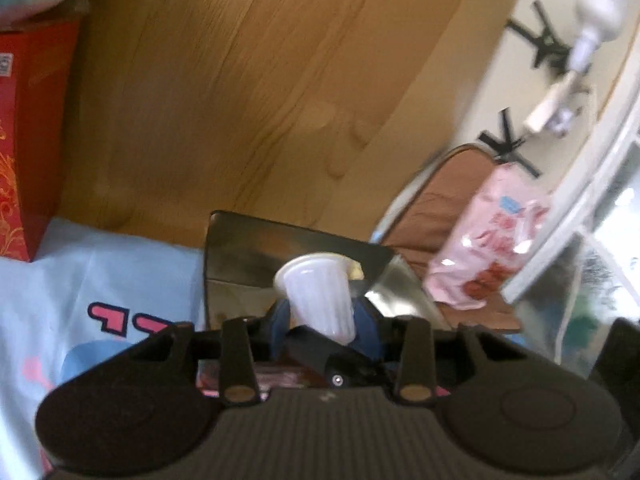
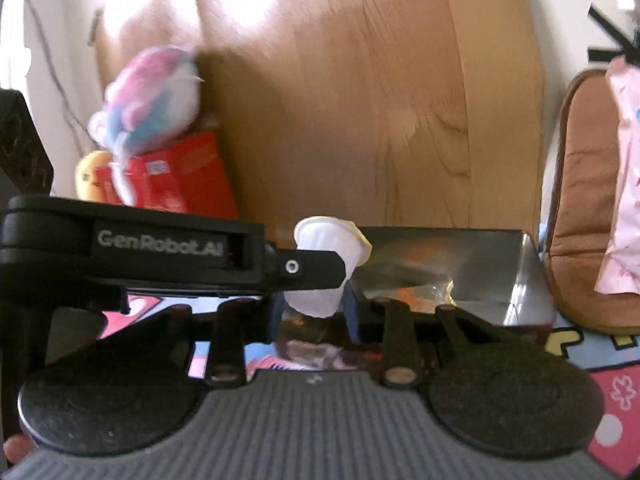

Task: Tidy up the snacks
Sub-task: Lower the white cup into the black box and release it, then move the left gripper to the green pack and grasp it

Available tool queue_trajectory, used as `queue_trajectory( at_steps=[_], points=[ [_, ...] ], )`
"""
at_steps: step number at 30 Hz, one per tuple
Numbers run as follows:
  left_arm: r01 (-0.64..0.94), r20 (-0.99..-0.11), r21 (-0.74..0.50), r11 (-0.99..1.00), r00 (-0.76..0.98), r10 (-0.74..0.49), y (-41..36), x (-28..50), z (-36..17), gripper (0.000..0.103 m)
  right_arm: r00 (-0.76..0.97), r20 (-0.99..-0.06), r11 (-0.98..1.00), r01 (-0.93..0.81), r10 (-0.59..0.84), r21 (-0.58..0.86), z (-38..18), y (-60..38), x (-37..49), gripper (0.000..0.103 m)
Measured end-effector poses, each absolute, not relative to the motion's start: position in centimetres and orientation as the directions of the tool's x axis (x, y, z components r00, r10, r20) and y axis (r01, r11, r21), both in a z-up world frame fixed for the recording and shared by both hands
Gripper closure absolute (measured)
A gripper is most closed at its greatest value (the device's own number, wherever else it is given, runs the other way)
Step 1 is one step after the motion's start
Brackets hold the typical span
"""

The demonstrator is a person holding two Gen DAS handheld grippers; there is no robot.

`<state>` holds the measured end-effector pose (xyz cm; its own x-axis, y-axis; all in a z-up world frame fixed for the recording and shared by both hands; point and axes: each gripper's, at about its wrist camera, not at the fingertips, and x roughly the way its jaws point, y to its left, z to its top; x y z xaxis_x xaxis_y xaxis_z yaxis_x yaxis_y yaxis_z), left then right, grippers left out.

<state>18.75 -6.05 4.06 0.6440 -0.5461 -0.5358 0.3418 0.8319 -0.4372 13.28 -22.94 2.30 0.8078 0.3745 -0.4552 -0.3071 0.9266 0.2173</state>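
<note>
A small white ribbed jelly cup (image 1: 314, 296) lies tilted between the blue pads of my left gripper (image 1: 324, 318), which is shut on it. In the right wrist view the same cup (image 2: 332, 240) has its lower end between the blue fingers of my right gripper (image 2: 314, 312), also shut on it. The left gripper (image 2: 332, 270) reaches in from the left there and crosses the cup's middle. A black finger (image 1: 316, 354) of the right gripper shows under the cup in the left wrist view. Just behind the cup stands a shiny metal tin (image 1: 248, 248) (image 2: 480, 264).
A red box (image 1: 36, 140) (image 2: 188, 176) stands at the left with a plush toy (image 2: 152, 100) on it. A pink snack bag (image 1: 492, 240) leans on a brown cushion (image 2: 580, 200) at the right. A wooden panel (image 1: 260, 80) rises behind. Light blue patterned cloth (image 1: 80, 280) covers the surface.
</note>
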Motion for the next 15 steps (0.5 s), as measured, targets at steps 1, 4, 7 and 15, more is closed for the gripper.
queue_trajectory(
  at_steps=[1,4,7,15],
  points=[
    [0.333,-0.548,-0.435,0.836,0.639,-0.540,-6.0,19.0,3.9,0.063,0.806,-0.461,0.928,-0.304,0.372,0.216,2.0,-22.9,13.7,0.063],
    [0.354,-0.500,-0.448,0.821,0.662,-0.558,-4.2,17.8,4.4,0.057,0.815,-0.445,0.926,-0.293,0.372,0.238,2.4,-24.0,13.4,0.064],
    [0.319,-0.464,-0.453,0.833,0.713,-0.526,-1.3,16.0,4.6,0.056,0.813,-0.420,0.906,-0.291,0.404,0.308,2.7,-25.9,11.5,0.063],
    [0.104,-0.564,-0.525,0.845,0.701,-0.436,4.8,13.0,-0.9,0.056,0.675,-0.512,0.848,-0.426,0.531,0.316,0.8,-22.7,9.1,0.064]
  ],
)
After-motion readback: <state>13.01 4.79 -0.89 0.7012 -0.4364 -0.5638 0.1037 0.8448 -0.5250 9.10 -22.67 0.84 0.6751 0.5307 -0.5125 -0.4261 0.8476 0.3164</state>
